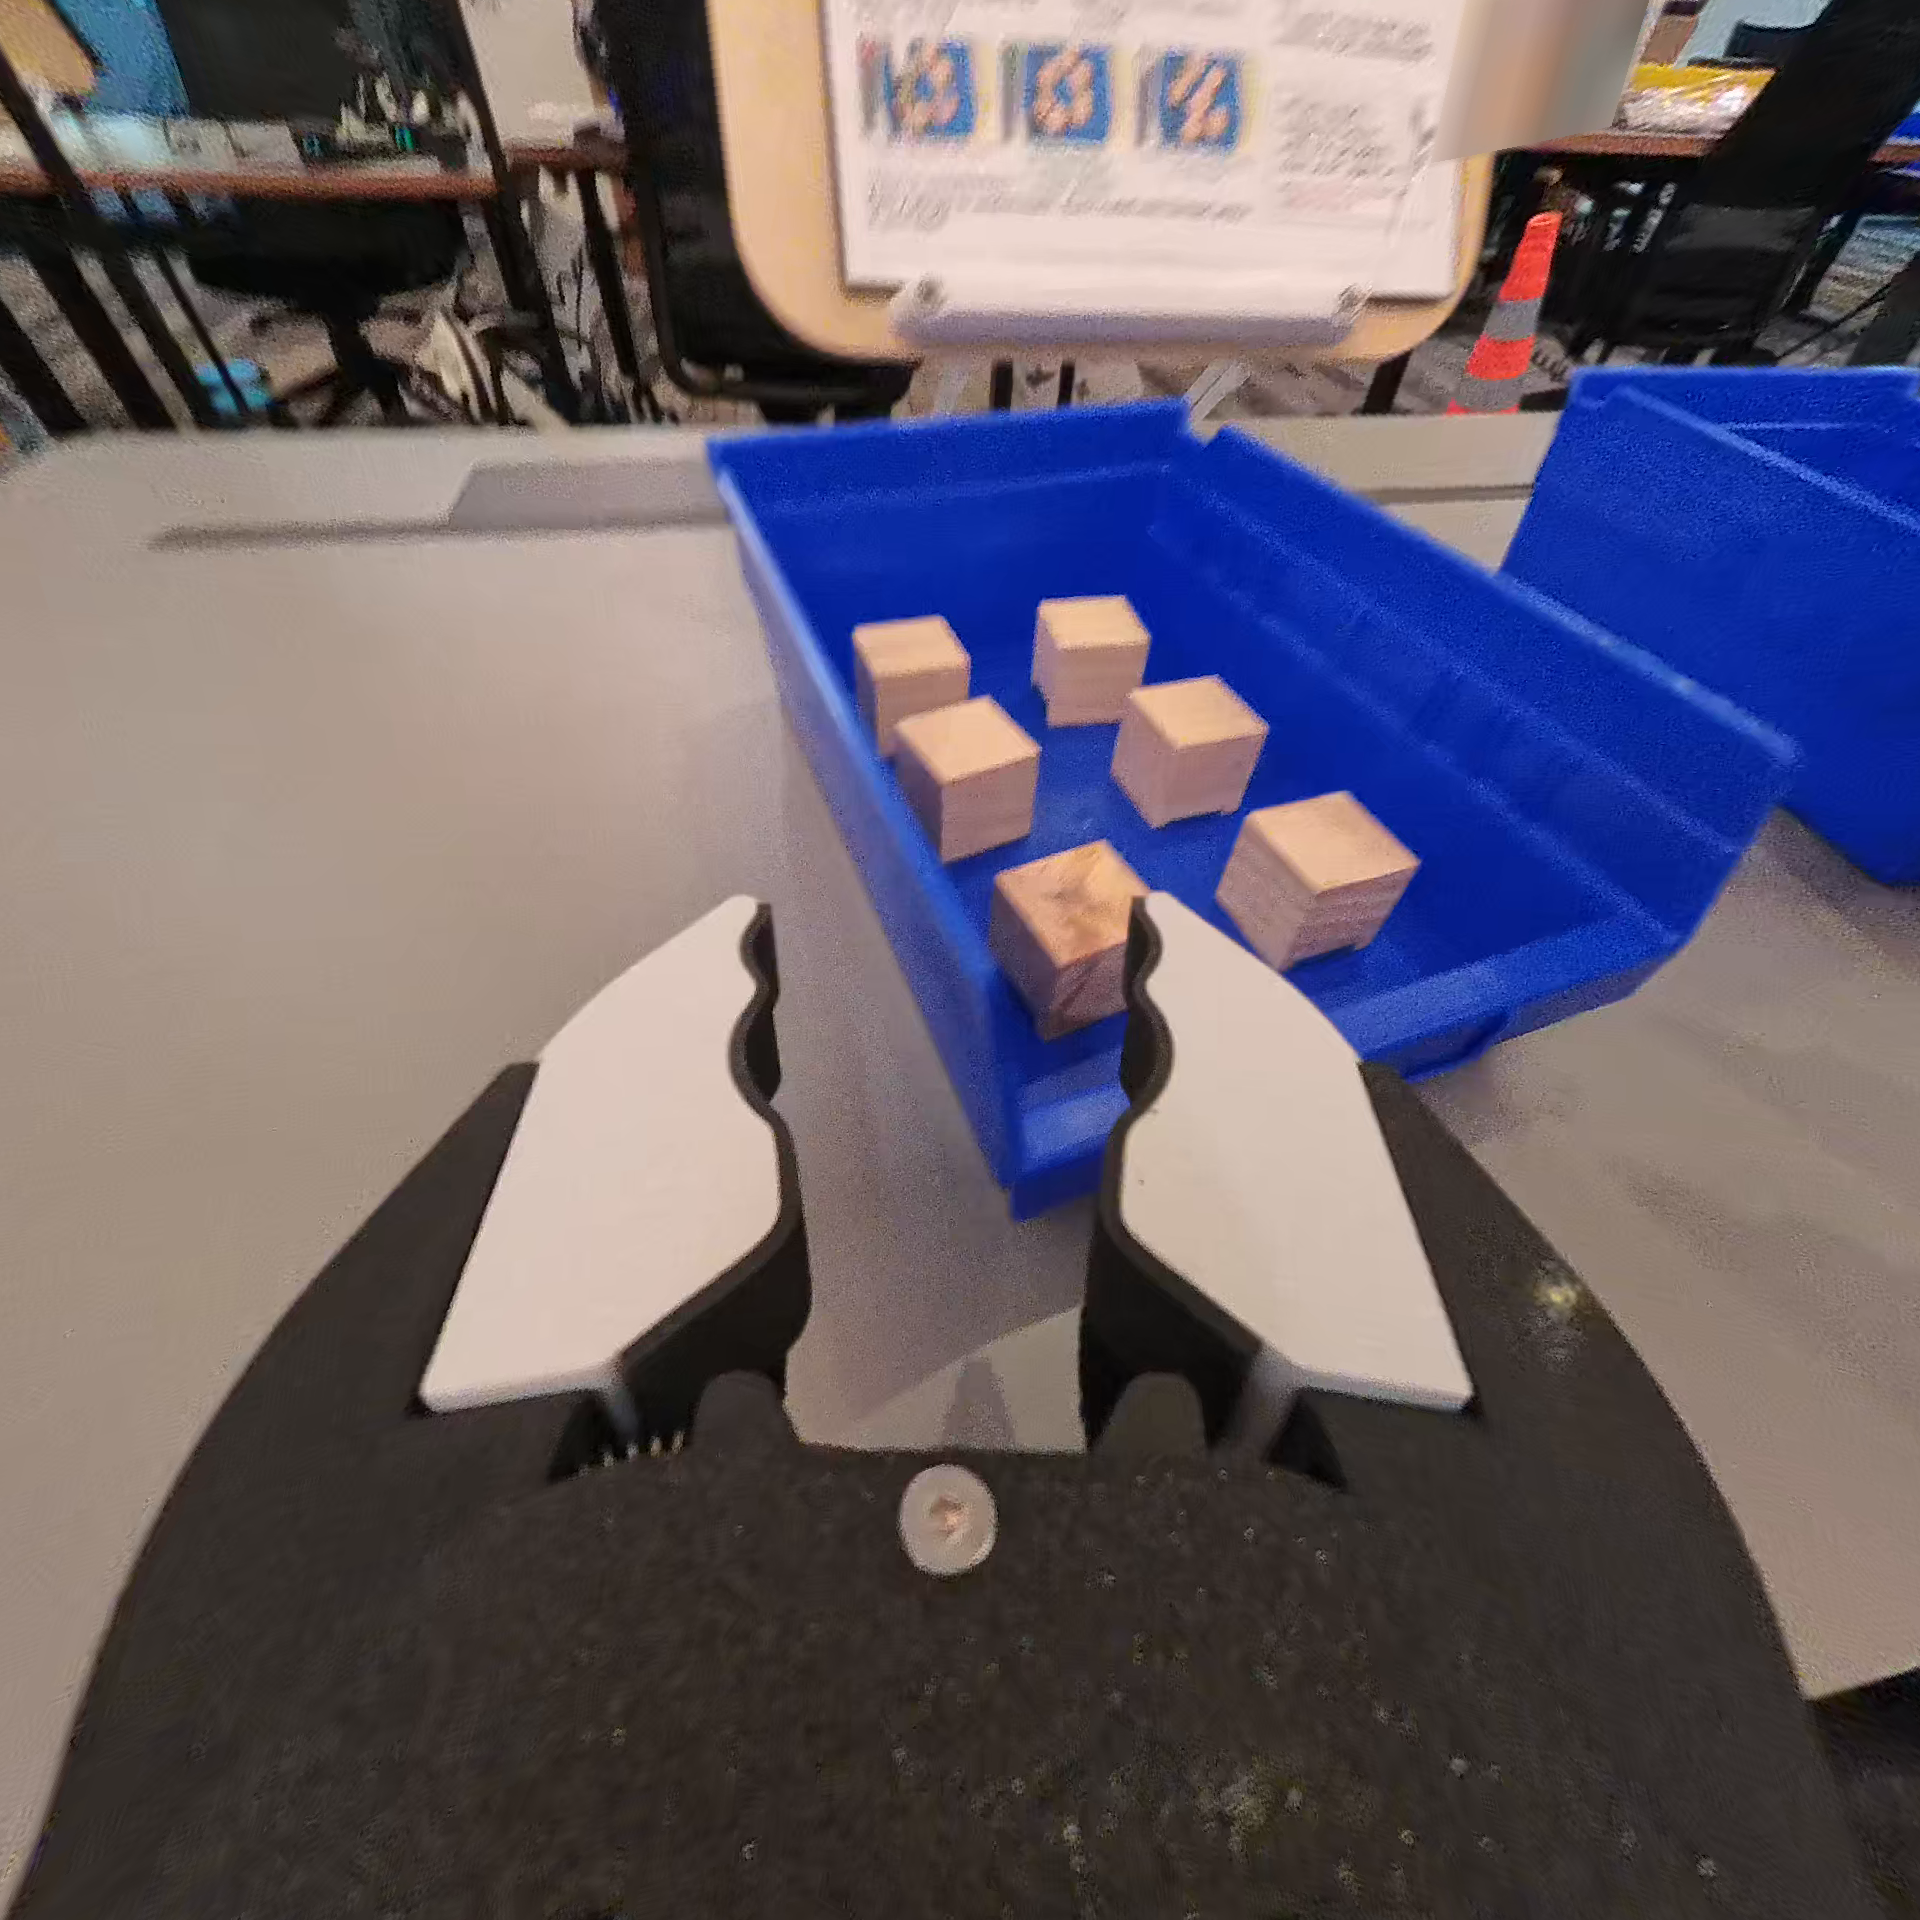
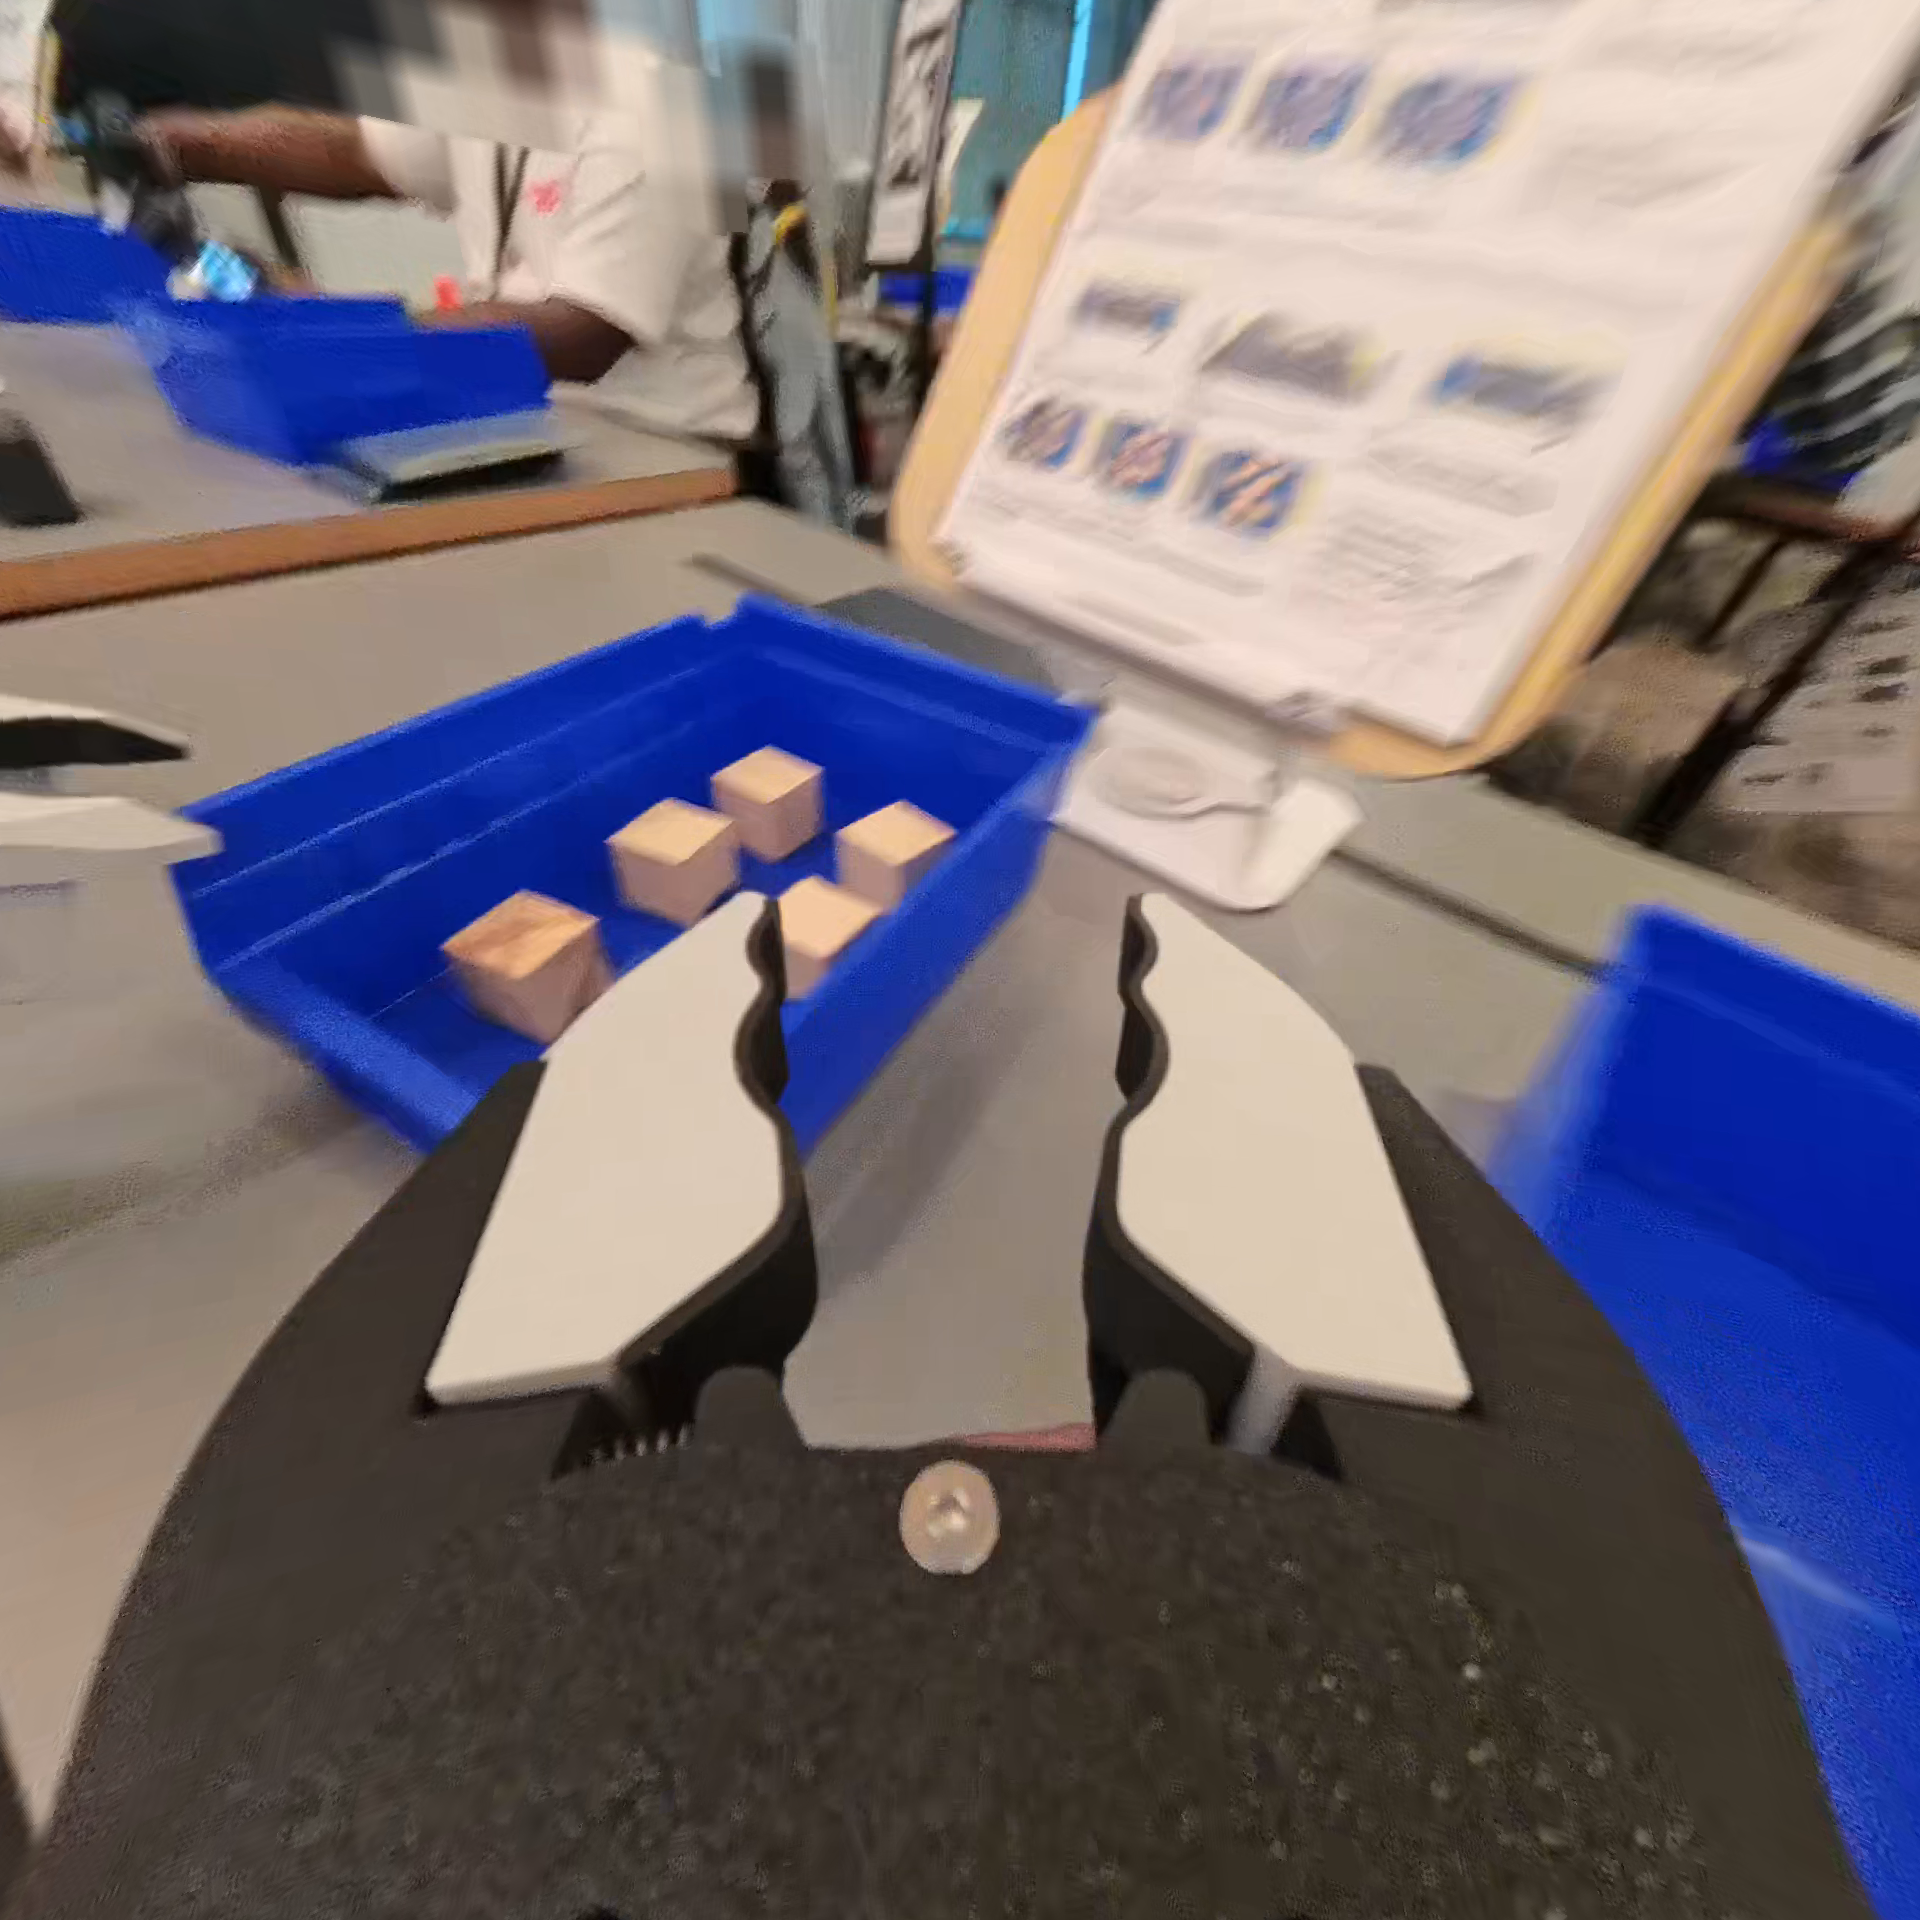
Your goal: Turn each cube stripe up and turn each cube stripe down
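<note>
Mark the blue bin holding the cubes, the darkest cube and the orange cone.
blue bin (image 1: 1434,665): left wrist view, inner right wall.
darkest cube (image 1: 1060,904): left wrist view, top face.
orange cone (image 1: 1512,312): left wrist view, mid body.

Six wooden cubes in blue bin

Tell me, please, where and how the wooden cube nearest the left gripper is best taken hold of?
Probably from above, with the left gripper, whose jaws stand open, closing on two opposite flat side faces of the nearest cube. The blue bin has a wall close on the cube's near side, which blocks a level approach, while the cube's other sides have free gaps.
</note>
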`<act>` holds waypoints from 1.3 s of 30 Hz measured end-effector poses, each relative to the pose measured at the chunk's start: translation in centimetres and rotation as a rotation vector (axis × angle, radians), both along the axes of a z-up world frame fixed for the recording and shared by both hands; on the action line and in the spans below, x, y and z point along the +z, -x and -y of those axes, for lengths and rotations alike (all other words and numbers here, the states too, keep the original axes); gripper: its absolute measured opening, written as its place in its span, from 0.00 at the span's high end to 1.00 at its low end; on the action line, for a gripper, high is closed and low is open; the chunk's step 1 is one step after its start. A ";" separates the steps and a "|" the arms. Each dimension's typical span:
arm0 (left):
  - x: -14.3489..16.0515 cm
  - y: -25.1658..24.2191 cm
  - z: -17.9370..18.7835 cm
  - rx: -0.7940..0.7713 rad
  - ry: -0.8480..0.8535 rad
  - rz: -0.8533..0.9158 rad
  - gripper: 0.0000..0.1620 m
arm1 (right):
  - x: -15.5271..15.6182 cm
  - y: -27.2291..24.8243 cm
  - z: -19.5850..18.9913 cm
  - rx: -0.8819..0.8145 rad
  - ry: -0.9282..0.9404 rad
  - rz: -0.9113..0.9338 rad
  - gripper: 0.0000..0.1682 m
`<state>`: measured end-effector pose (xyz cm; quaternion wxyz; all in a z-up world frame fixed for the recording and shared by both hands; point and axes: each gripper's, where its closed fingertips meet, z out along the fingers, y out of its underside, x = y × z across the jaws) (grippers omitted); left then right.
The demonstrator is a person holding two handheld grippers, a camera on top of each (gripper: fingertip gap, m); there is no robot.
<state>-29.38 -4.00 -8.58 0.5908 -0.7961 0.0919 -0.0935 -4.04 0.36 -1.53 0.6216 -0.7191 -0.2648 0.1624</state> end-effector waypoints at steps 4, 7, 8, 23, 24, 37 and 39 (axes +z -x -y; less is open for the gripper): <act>-2.0 -0.2 -2.0 -0.054 0.102 0.060 0.60 | -5.3 6.1 0.1 -0.036 0.079 -0.015 0.63; -3.0 -1.5 -3.5 -0.078 0.145 0.097 0.62 | -6.8 6.9 0.4 -0.064 0.111 -0.118 0.63; -3.3 -1.9 -3.8 -0.076 0.160 0.119 0.70 | -7.6 7.0 0.4 -0.071 0.128 -0.110 0.64; -1.6 5.3 -5.0 0.134 0.122 0.031 0.98 | -8.2 11.8 1.2 -0.333 0.093 -0.148 0.93; -1.3 6.6 -5.2 0.135 0.114 0.022 0.99 | -8.0 13.1 1.2 -0.340 0.091 -0.154 0.93; -0.9 26.6 -8.8 0.261 0.081 0.013 0.99 | -6.8 33.0 -3.5 -0.297 0.064 -0.073 0.93; -2.0 28.1 -9.3 0.249 0.119 0.011 0.99 | -8.0 34.6 -3.7 -0.292 0.101 -0.059 0.93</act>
